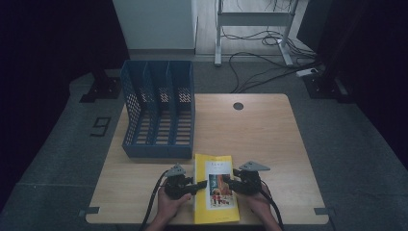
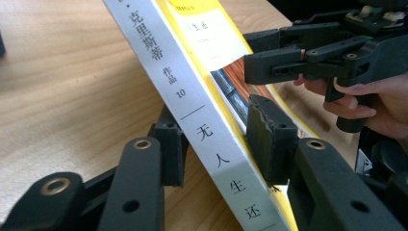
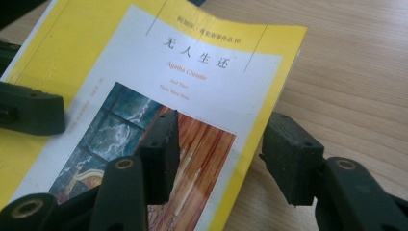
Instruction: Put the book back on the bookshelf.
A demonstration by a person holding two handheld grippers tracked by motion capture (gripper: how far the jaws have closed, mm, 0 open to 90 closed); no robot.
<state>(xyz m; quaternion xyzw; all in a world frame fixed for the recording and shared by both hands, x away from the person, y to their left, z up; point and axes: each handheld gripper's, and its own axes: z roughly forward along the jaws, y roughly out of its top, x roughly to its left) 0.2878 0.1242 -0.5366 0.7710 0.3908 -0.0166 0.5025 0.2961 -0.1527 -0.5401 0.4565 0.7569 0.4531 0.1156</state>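
A yellow paperback book (image 1: 216, 187) with a white cover panel lies at the table's near edge between both grippers. In the left gripper view its white spine (image 2: 192, 110) runs between the jaws of my left gripper (image 2: 219, 144). One pad sits under the book and the other presses on the cover, so the left gripper is shut on the book, whose spine side is tilted up. My right gripper (image 3: 223, 154) stands open over the book's right edge (image 3: 260, 130). One of its pads (image 3: 161, 154) is above the cover and the other is out over the table.
A blue three-slot file rack (image 1: 159, 110) stands at the table's (image 1: 269, 134) back left, just beyond the book. A round cable hole (image 1: 238, 106) sits near the far edge. Cables and a desk frame (image 1: 255, 29) lie on the floor behind.
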